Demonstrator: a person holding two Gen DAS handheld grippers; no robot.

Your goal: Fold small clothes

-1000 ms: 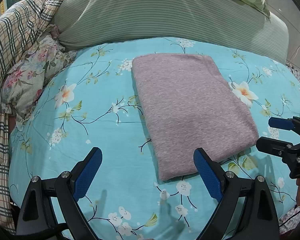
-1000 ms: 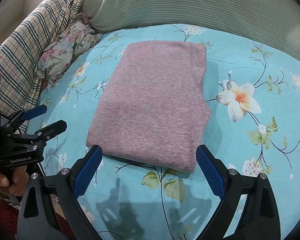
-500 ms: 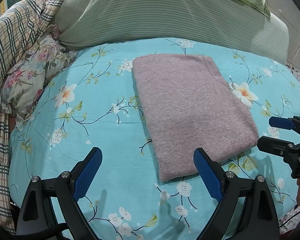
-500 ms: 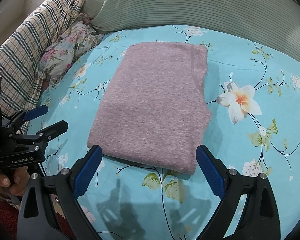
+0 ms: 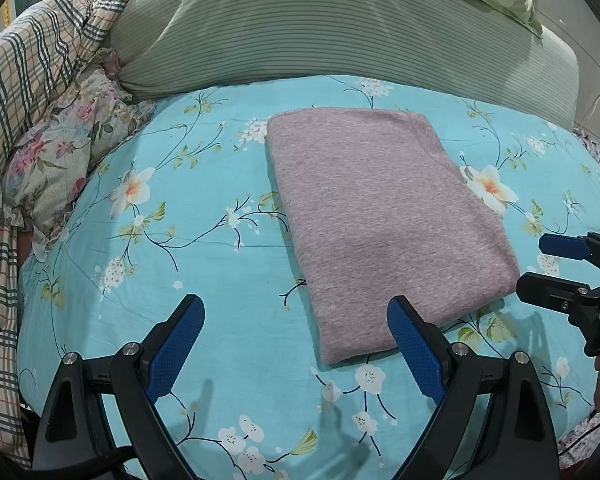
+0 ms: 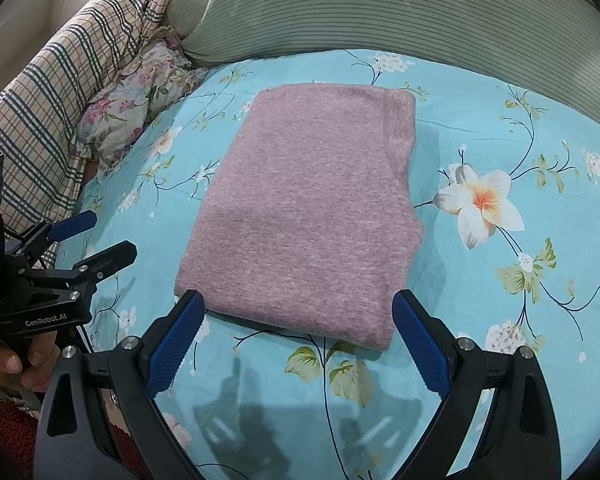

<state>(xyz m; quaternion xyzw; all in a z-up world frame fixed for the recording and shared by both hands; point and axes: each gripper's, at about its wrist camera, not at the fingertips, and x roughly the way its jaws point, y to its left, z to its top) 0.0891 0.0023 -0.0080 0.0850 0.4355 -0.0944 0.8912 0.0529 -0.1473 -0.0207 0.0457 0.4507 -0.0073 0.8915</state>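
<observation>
Folded sweater sitting on the bed, both grippers hanging back

The pinkish sweater lies flat in a neat rectangle on the turquoise flowered sheet, just in front of the striped green pillow. Left gripper is spread wide at the sweater's near left corner, holding nothing. Right gripper is spread wide too, right at the sweater's near edge. Plaid blanket is bunched up left of the sweater.
</observation>
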